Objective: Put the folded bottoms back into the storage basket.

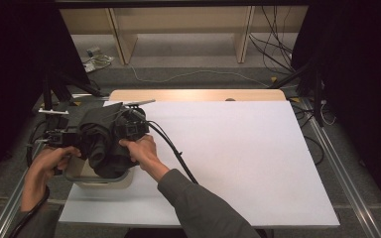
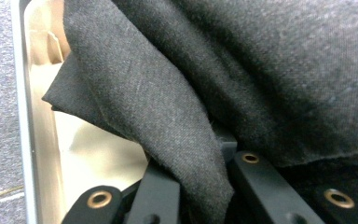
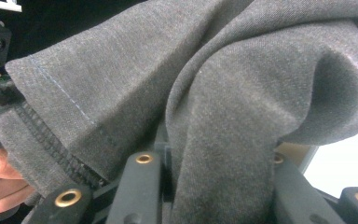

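While no label or writing can be read on it, one dark grey garment (image 1: 101, 141) hangs bunched over a cream bin (image 1: 87, 179) at the table's left edge; left gripper (image 1: 64, 139) and right gripper (image 1: 129, 126) each clamp a fold.

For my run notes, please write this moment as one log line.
left gripper: shut on dark grey cloth | right gripper: shut on dark grey cloth | cloth: bunched over beige bin | bin: white table's left edge
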